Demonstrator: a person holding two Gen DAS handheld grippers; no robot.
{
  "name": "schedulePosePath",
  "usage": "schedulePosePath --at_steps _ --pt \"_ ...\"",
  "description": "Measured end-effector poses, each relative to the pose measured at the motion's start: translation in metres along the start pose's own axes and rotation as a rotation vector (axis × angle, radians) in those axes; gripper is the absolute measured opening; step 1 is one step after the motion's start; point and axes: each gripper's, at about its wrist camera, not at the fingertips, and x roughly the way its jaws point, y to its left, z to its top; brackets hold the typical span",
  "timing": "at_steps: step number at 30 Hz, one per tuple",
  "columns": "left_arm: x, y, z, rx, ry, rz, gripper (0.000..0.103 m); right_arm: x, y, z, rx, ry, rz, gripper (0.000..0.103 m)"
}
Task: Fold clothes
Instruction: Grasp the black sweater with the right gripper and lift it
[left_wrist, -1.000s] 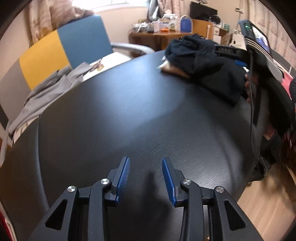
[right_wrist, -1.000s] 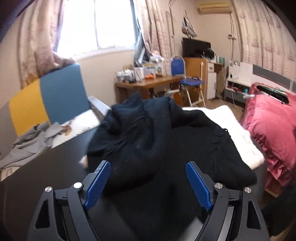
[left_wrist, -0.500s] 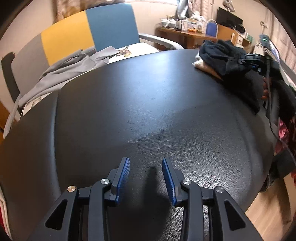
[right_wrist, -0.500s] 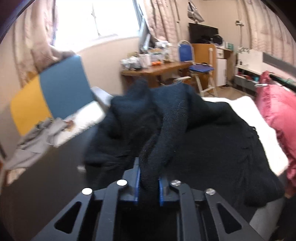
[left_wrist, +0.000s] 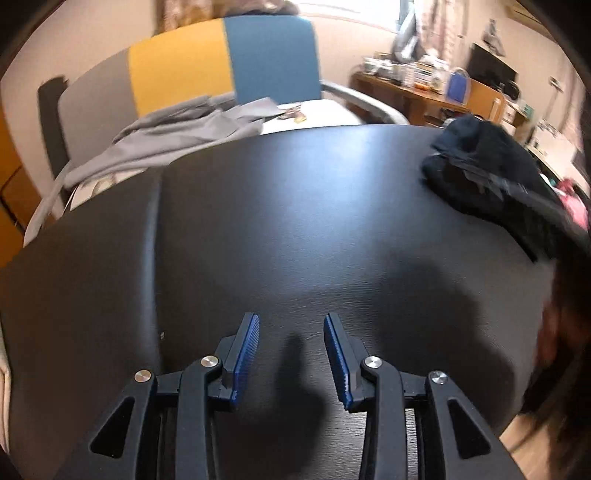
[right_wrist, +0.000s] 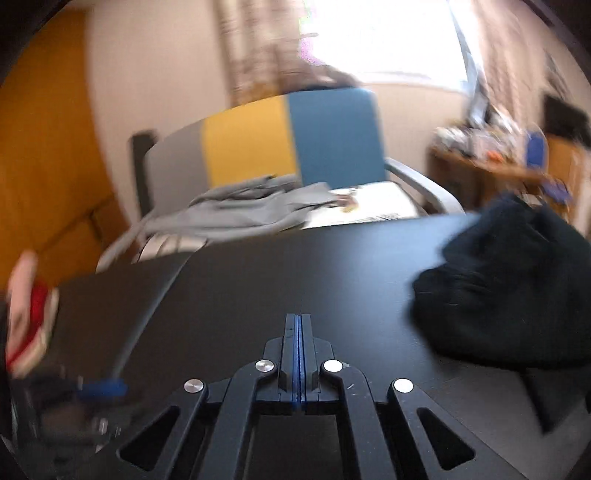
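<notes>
Only the right wrist view catches the left gripper (right_wrist: 99, 387) (a blur at its lower left edge); in the left wrist view its blue pads stand half spread over the bare black table (left_wrist: 295, 221), holding nothing. The right gripper (right_wrist: 298, 332) has pads pressed together on nothing, the crumpled black knitted sweater (right_wrist: 517, 295) lying heaped on the table's right side.

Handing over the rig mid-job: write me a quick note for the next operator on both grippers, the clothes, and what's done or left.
Left gripper: open, empty, over bare black tabletop.
Right gripper: its jaws have just been closing and are now shut with nothing visible between the pads; the dark knitted garment lies apart to its right.
That garment sits in an unfolded heap on the table's right side. A grey garment is draped on the multicoloured chair behind.
Done: nothing folded.
Left: regrasp, spread and fold the dark garment.
</notes>
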Motion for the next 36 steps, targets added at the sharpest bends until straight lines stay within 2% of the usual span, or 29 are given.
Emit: schedulePosePath --at_steps 2,3,4,5,6,8,10,13,15,17,18,19,20,21,24,27,31,34,36 --pt "0.002 0.004 -0.002 -0.009 0.004 0.003 0.037 -0.005 0.015 -0.013 -0.026 -0.023 -0.019 0.006" --pt "0.003 0.005 -0.003 -0.014 0.006 0.005 0.037 -0.005 0.009 -0.014 -0.014 -0.033 -0.074 0.023" --pt "0.004 0.005 -0.004 -0.011 0.006 0.005 0.037 -0.002 -0.001 -0.012 -0.002 -0.034 -0.141 0.059" --pt "0.005 0.005 -0.005 -0.005 0.004 0.004 0.037 -0.002 -0.015 -0.008 0.012 -0.034 -0.217 0.075" --pt "0.006 0.004 -0.005 0.001 0.003 0.004 0.037 -0.003 -0.035 -0.004 0.028 -0.052 -0.319 0.083" --pt "0.007 0.003 -0.006 0.012 0.0 0.002 0.037 -0.009 -0.082 0.008 0.067 -0.095 -0.51 0.084" --pt "0.009 0.0 -0.007 0.03 -0.004 0.001 0.037 -0.013 -0.124 0.016 0.106 -0.106 -0.66 0.088" --pt "0.009 -0.01 -0.008 0.074 -0.003 -0.014 0.037 -0.023 -0.186 0.019 0.177 -0.059 -0.798 0.088" --pt "0.009 -0.017 -0.009 0.096 0.005 -0.024 0.037 -0.015 -0.218 0.019 0.234 0.006 -0.745 0.087" --pt "0.009 -0.021 -0.008 0.105 0.009 -0.031 0.037 -0.006 -0.238 0.009 0.298 0.07 -0.64 0.076" --pt "0.009 -0.022 -0.008 0.108 0.008 -0.033 0.037 -0.003 -0.245 0.002 0.325 0.095 -0.595 0.062" --pt "0.009 -0.021 -0.008 0.108 0.007 -0.032 0.037 -0.007 -0.244 -0.003 0.32 0.082 -0.578 0.045" --pt "0.009 -0.021 -0.008 0.106 0.005 -0.032 0.037 -0.013 -0.24 -0.006 0.318 0.064 -0.555 0.035" --pt "0.009 -0.021 -0.008 0.103 0.004 -0.033 0.037 -0.017 -0.238 -0.008 0.344 0.05 -0.512 0.013" --pt "0.007 -0.02 -0.008 0.105 -0.004 -0.026 0.037 -0.032 -0.222 -0.011 0.426 -0.005 -0.385 0.01" --pt "0.003 -0.018 -0.007 0.107 -0.022 -0.014 0.037 -0.031 -0.175 -0.013 0.425 -0.02 -0.238 0.008" --pt "-0.004 -0.005 -0.003 0.078 -0.045 -0.006 0.037 -0.007 -0.092 -0.017 0.323 0.037 -0.035 0.007" --pt "-0.007 0.011 0.002 0.032 -0.058 0.015 0.037 0.009 -0.02 -0.035 0.232 0.107 0.124 0.007" --pt "-0.007 0.021 0.005 0.006 -0.057 0.034 0.037 0.018 0.022 -0.054 0.163 0.146 0.157 0.007"
